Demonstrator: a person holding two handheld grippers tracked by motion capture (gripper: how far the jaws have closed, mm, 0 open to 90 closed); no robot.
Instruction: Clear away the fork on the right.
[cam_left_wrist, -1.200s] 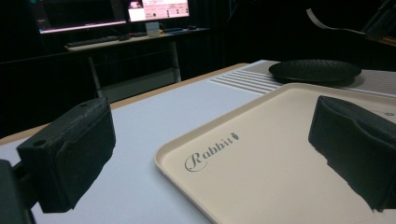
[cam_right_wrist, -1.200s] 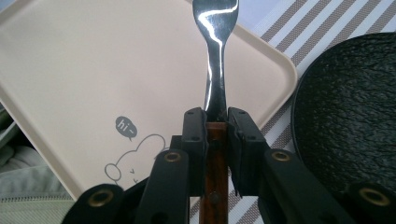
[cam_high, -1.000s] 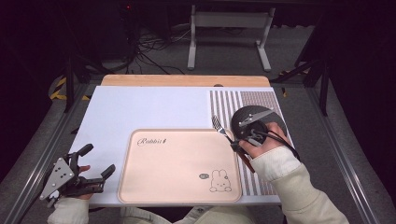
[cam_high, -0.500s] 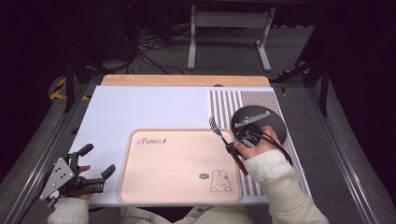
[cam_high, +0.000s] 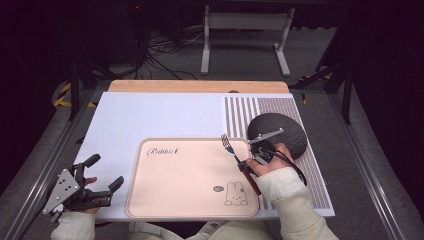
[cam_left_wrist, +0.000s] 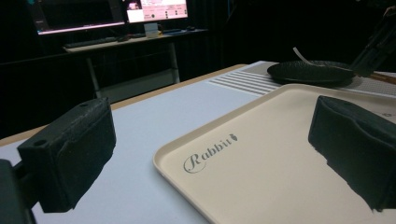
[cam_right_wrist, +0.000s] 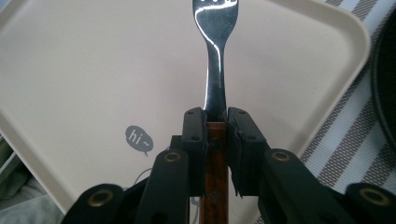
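Right gripper (cam_right_wrist: 216, 116): jaws clamped on wooden-handled fork (cam_right_wrist: 215, 56), held over right edge of beige tray (cam_high: 165, 200) | left gripper (cam_high: 102, 172): jaws wide apart, nothing between them, at tray's left | dark plate (cam_high: 285, 131) just beyond right hand, on striped mat (cam_high: 240, 107) | fork tines cut off in right gripper view; handle end hidden by hand.
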